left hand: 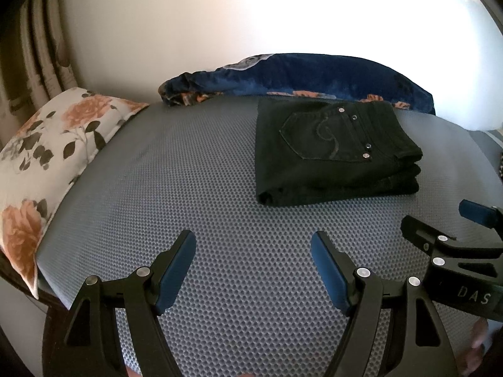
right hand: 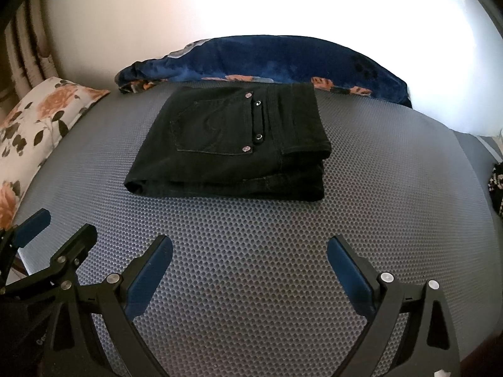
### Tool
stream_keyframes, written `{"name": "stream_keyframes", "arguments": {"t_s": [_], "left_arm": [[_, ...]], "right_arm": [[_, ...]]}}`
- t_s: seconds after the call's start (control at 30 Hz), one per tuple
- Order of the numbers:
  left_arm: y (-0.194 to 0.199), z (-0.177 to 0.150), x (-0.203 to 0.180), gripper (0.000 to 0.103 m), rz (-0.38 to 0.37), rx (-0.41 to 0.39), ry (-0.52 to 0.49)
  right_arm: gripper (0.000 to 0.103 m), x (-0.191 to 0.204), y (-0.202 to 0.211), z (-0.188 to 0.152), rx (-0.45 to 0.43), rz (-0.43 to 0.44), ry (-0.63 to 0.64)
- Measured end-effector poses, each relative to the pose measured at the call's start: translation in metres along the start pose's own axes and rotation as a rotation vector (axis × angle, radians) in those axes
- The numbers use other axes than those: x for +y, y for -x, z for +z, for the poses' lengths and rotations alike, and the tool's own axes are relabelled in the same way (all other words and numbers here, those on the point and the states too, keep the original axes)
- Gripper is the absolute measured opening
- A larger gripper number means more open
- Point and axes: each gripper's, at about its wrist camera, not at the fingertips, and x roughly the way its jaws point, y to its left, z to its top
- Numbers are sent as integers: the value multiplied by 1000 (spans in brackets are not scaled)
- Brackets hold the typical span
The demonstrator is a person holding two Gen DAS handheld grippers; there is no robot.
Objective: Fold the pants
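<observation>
Left wrist view: the folded black denim pants (left hand: 336, 154) lie right of centre on the grey dimpled mattress (left hand: 188, 188), long axis left-right, back pocket facing up. The left gripper (left hand: 253, 245) hangs below, jaws apart, empty.

Right wrist view: the pants (right hand: 232, 144) sit at centre; the right gripper (right hand: 250, 249) gapes empty.

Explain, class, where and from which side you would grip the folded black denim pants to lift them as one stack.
Probably grip the folded black denim pants at the rounded fold on the near-left corner, coming in low from the front with one finger beneath. There the layers join; on the right they lie as separate edges and could splay. Both grippers, left and right, stand open.
</observation>
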Motion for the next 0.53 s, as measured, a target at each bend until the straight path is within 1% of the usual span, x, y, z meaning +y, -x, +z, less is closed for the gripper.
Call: {"name": "stream_keyframes", "arguments": {"t_s": [0.27,0.53], "left_arm": [[-1,1,1,76,3,4,1],[0,0,2,76,-14,8,1]], "right_arm": [[98,-2,-1,0,1,-1,-6],[98,-4,0,0,-1,1,-10]]}}
